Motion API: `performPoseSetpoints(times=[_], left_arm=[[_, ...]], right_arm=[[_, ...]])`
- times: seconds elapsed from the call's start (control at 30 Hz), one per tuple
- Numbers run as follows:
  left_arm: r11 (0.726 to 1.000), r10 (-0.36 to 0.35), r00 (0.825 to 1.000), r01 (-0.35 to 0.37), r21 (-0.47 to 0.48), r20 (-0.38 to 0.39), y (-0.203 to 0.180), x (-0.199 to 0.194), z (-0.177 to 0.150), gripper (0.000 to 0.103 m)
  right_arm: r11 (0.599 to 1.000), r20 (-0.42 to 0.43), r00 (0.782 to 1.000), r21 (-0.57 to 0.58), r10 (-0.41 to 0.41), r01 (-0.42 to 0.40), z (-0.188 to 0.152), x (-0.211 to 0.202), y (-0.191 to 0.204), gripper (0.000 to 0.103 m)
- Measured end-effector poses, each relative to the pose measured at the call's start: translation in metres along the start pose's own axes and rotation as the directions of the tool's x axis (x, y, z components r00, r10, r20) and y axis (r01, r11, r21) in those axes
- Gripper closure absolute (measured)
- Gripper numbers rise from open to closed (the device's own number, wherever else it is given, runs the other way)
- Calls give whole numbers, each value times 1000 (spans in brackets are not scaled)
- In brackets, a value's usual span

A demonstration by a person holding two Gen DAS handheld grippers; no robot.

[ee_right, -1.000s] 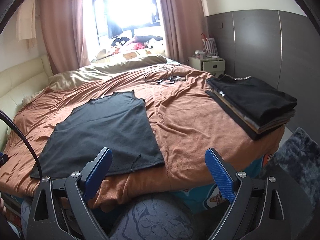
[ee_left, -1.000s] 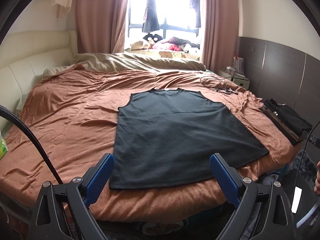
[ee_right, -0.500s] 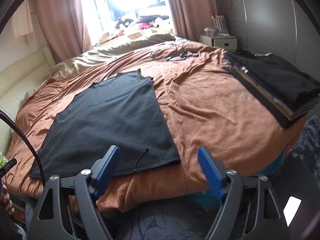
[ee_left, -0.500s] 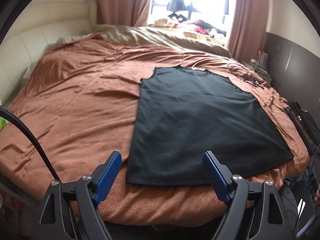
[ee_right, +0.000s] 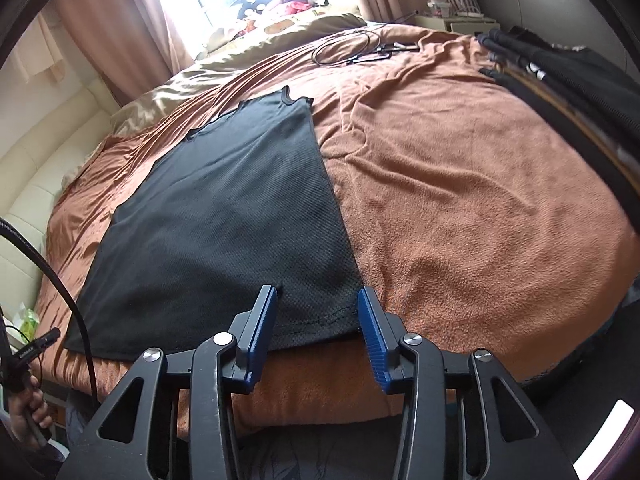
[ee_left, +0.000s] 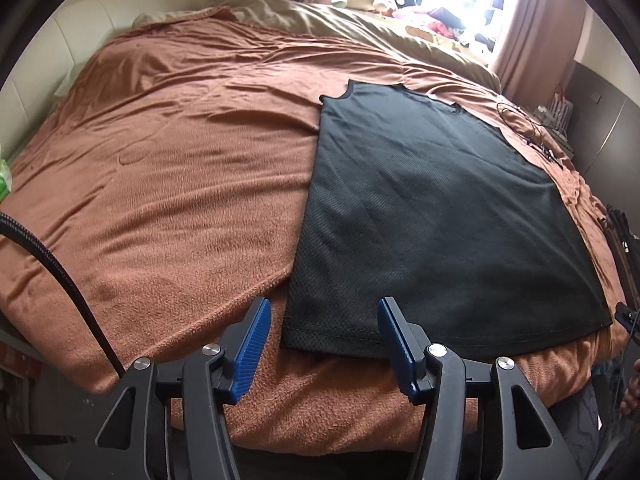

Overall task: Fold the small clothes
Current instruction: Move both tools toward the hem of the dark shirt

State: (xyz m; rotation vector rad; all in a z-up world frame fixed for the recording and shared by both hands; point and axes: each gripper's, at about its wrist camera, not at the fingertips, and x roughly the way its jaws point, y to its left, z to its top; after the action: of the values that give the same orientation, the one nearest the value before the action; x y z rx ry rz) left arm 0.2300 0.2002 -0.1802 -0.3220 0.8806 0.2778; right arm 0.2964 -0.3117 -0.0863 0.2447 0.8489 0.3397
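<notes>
A black sleeveless mesh top (ee_left: 432,216) lies flat on the brown bedspread (ee_left: 180,184), hem toward me, neckline at the far end. My left gripper (ee_left: 324,312) is open, its blue pads straddling the hem's near left corner from just above. In the right wrist view the same top (ee_right: 224,216) spreads to the left, and my right gripper (ee_right: 318,300) is open over its near right hem corner. Neither gripper holds cloth.
A stack of folded dark clothes (ee_right: 568,80) sits at the bed's right edge. Cables (ee_right: 360,50) lie on the far bedspread (ee_right: 460,184). A cream headboard (ee_left: 100,20) runs along the left. A hand (ee_right: 28,412) grips the other tool at lower left.
Both grippers have come forward and down toward the hem, tilting to look onto the bed. Their fingers have narrowed a little but stay open. The top has not moved.
</notes>
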Motion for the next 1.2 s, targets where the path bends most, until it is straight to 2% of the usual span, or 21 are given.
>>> performPoseSetpoints(times=[0.33, 0.53, 0.67, 0.87, 1.07, 1.13, 1.2], left_arm=[[998, -5, 999, 3, -60, -41, 16, 12, -5, 62], [997, -5, 999, 2, -77, -44, 21, 13, -7, 62], [996, -10, 999, 5, -86, -48, 22, 15, -7, 62], [992, -55, 998, 50, -115, -41, 24, 23, -5, 62], [984, -74, 997, 67, -165, -37, 25, 35, -2, 71], [983, -79, 996, 72, -169, -39, 26, 35, -3, 79], [981, -87, 995, 79, -179, -41, 28, 35, -5, 90]], right_arm=[[1000, -28, 999, 10, 23, -22, 13, 13, -15, 64], [999, -15, 999, -38, 31, -31, 22, 22, -3, 66], [1000, -53, 998, -22, 18, -19, 19, 36, -11, 66], [999, -68, 996, -8, 51, -52, 8, 28, -18, 66], [994, -61, 993, 46, 99, -96, 6, 20, -33, 71], [994, -62, 993, 44, 100, -97, 7, 21, -33, 71], [995, -64, 993, 43, 96, -94, 8, 24, -33, 71]])
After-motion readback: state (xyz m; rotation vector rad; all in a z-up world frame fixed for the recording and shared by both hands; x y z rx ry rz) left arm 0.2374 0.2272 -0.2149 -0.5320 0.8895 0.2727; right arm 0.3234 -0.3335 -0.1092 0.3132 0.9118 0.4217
